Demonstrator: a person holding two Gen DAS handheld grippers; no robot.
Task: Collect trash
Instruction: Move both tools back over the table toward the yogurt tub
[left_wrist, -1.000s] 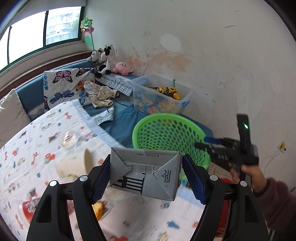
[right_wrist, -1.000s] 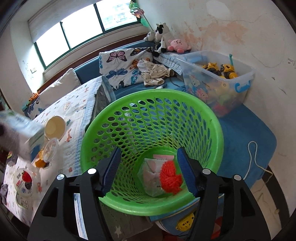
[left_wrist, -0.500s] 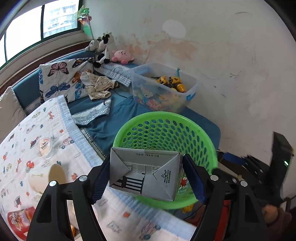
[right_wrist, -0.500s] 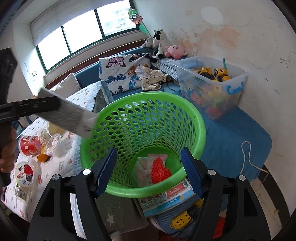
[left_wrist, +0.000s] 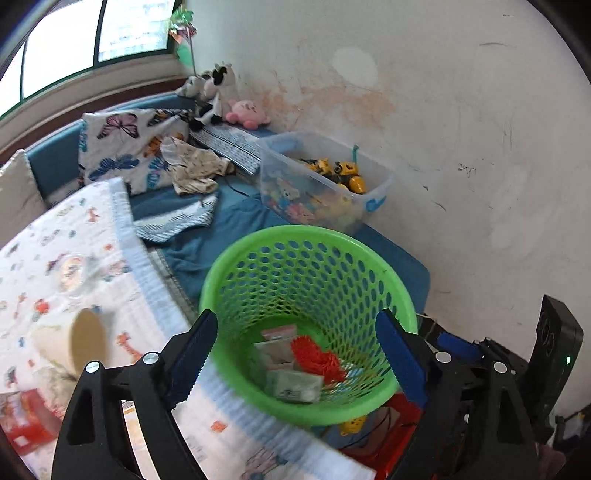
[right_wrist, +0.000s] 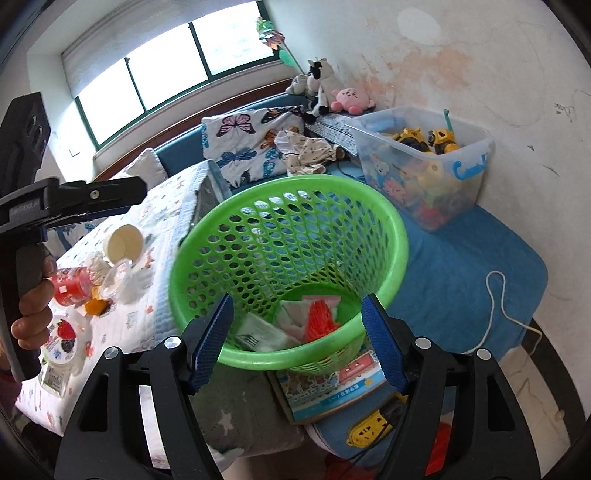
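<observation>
**Trash in the green basket, both claws spread**

Trash sits at the bottom of the green basket (left_wrist: 309, 317): a grey-white carton (left_wrist: 293, 386) lying on its side, a spiky red-orange ball (left_wrist: 316, 360) just beside it, and some crumpled paper packets (right_wrist: 295, 314) under and around them. The basket stands off the desk's right edge, on the blue mat (right_wrist: 461, 266), with a picture book (right_wrist: 332, 387) poking out from under its near side.

My left claw (left_wrist: 295, 354) hangs over the basket's mouth, released, with nothing between its blue pads (left_wrist: 400, 363). My right claw (right_wrist: 297, 338) is spread wide too and grips nothing; it points at the basket's near rim.

More trash lies on the desk (right_wrist: 162, 236), which wears a printed cloth. A paper cup (right_wrist: 123, 242) is tipped on its side near the desk's right edge. A red cup (right_wrist: 72, 286), an orange scrap (right_wrist: 96, 306) and a round lid with a strawberry picture (right_wrist: 62, 334) lie toward the near edge.

A clear toy bin (right_wrist: 424, 162) stands against the wall beyond the basket.
</observation>
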